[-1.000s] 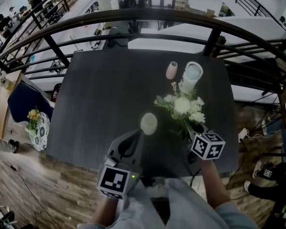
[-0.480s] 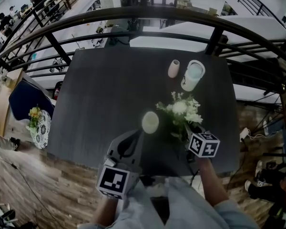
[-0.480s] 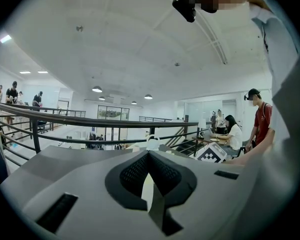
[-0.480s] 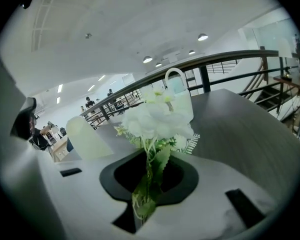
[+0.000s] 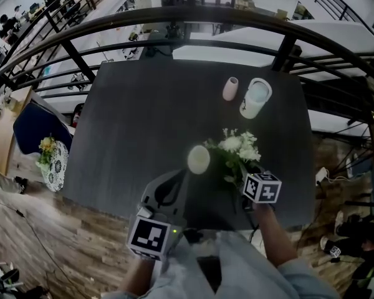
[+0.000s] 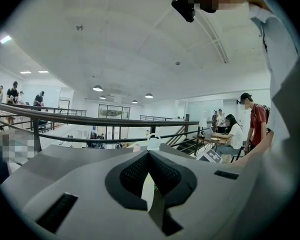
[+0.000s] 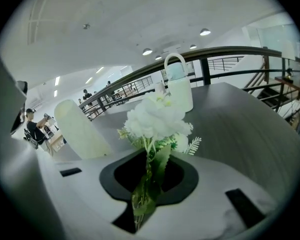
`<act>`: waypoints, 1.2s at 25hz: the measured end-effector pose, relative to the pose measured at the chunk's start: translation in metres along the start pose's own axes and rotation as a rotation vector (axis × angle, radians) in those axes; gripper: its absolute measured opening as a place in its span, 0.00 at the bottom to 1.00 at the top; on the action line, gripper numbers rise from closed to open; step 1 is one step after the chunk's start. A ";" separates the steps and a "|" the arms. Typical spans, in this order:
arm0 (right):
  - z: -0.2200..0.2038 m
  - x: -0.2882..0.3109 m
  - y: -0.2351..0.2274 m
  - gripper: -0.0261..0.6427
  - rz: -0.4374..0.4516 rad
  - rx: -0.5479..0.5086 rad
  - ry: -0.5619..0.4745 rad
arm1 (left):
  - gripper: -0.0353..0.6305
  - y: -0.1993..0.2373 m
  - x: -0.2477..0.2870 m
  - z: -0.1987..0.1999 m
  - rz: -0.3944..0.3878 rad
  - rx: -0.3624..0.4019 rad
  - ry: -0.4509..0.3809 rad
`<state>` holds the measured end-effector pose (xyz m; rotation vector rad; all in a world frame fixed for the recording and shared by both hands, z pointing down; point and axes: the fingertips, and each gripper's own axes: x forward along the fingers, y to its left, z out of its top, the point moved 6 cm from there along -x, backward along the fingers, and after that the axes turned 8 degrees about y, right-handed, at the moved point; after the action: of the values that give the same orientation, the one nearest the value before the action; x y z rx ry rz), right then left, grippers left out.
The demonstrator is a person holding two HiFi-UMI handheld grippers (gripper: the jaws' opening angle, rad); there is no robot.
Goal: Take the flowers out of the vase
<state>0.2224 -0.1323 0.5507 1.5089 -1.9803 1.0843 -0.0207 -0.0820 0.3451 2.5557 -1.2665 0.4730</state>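
A bunch of white flowers (image 5: 237, 149) with green stems hangs over the dark table (image 5: 131, 123), just right of the pale empty vase (image 5: 198, 159). My right gripper (image 5: 243, 176) is shut on the stems (image 7: 146, 186), and the blooms (image 7: 157, 115) stand up past its jaws. In the right gripper view the vase (image 7: 80, 131) stands upright to the left of the bunch. My left gripper (image 5: 179, 175) rests near the table's front edge, pointing at the vase with its jaws together. In the left gripper view (image 6: 149, 156), a pale sliver of the vase shows through the slit between them.
A small pink vase (image 5: 230, 88) and a white handled container (image 5: 255, 98) stand at the back right of the table; the container (image 7: 179, 86) shows behind the blooms. A dark railing (image 5: 193, 18) curves behind the table. People sit at a desk off to the right (image 6: 235, 134).
The right gripper has sunk toward the table's front edge with the flowers, which now sit lower, close beside the vase. The left gripper has stayed put.
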 end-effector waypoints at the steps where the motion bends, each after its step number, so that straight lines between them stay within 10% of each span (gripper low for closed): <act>1: 0.000 0.002 0.001 0.13 -0.006 -0.008 0.005 | 0.05 0.001 0.000 0.000 0.000 -0.001 0.001; 30: 0.002 -0.004 0.024 0.34 0.011 -0.129 0.021 | 0.05 0.007 -0.003 -0.003 -0.002 -0.013 -0.008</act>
<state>0.2011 -0.1294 0.5389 1.4160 -2.0060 0.9529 -0.0285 -0.0831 0.3469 2.5508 -1.2649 0.4533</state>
